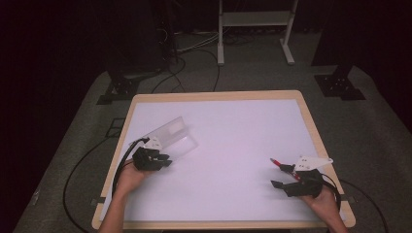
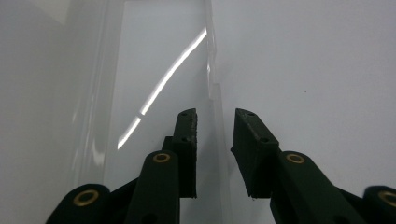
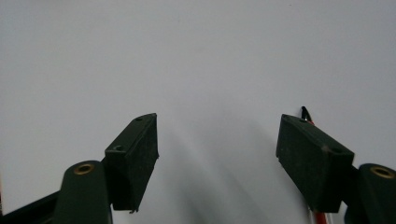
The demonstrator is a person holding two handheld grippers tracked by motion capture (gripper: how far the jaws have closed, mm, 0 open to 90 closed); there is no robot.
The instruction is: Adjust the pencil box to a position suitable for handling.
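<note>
- High view shows my left gripper (image 1: pixel 163 160) at the near end of a clear plastic box (image 1: pixel 172 136), on the left part of the white table (image 1: pixel 233 145).
- Left gripper view looks along the box (image 2: pixel 154 70). One side wall of the box stands up between my two jaws.
- My left gripper (image 2: pixel 215 140) has a small gap between its jaws. The wall sits in that gap, and I see a little space on each side of it, so the pads are not squeezing it. It is open and holds nothing.
- The box lies flat on the table and slants up and to the right from my left hand (image 1: pixel 127 178).
- My right gripper (image 1: pixel 282 177) is over on the right side of the table, well apart from the box.
- Right gripper view shows my right gripper (image 3: pixel 217 140) with its jaws spread wide and only white table between them.
- A red pen (image 1: pixel 284 166) lies just beside my right gripper. Its tip (image 3: pixel 306 113) peeks out behind one jaw.
</note>
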